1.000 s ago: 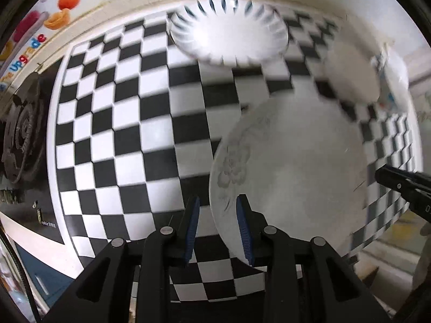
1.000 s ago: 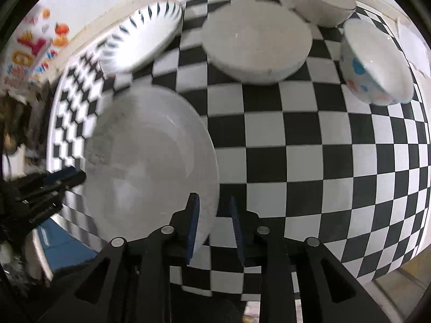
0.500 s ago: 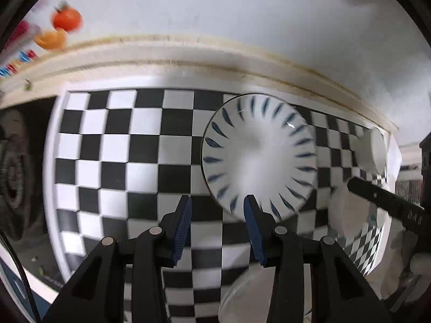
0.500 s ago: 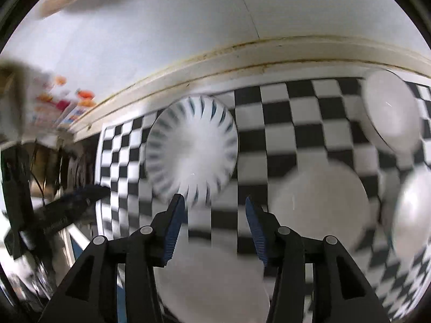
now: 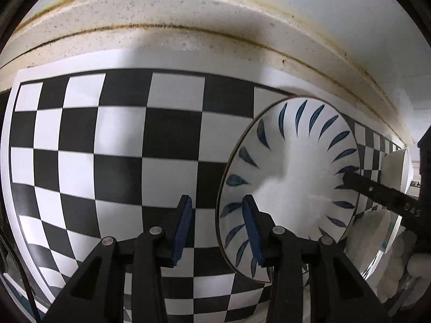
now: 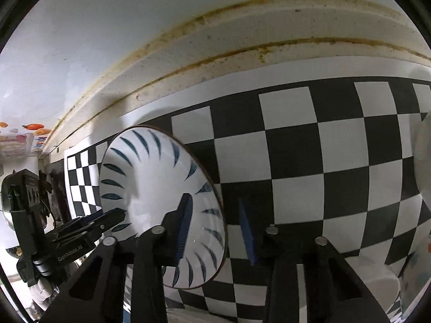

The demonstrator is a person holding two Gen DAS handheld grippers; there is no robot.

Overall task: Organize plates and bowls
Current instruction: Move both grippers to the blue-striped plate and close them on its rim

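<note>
1. As the left wrist view shows it, the left gripper (image 5: pixel 216 227) has its jaws spread and holds nothing; its left pad stands over the checkered counter (image 5: pixel 121 140), its right pad over the near-left rim of the blue-petal plate (image 5: pixel 291 177).
2. The plate lies on the counter toward the far right, near the stained white wall ledge (image 5: pixel 188 51). One black finger of the right gripper (image 5: pixel 377 191) reaches over the plate's right rim; contact cannot be confirmed.
3. Further crockery shows at the right edge: a white bowl (image 5: pixel 397 169) beyond the plate and a white dish (image 5: pixel 369 231) nearer. Their arrangement is too cropped to judge.
4. In the right wrist view, the right gripper (image 6: pixel 215 231) also has its jaws spread, straddling the right rim of the blue-petal plate (image 6: pixel 150 183): left pad over the plate, right pad over the counter (image 6: pixel 309 161).
5. The left gripper (image 6: pixel 89 227) appears at the plate's left side, fingers pointing at its rim.
6. A white vessel (image 6: pixel 423 161) is cut off at the right edge; a spotted bowl (image 6: pixel 412 266) sits near right.
7. Assessment: both grippers bracket this plate but neither has closed. It appears unsorted, lying alone on the counter. No finished stack is visible, so most of the organizing is judged outstanding.
</note>
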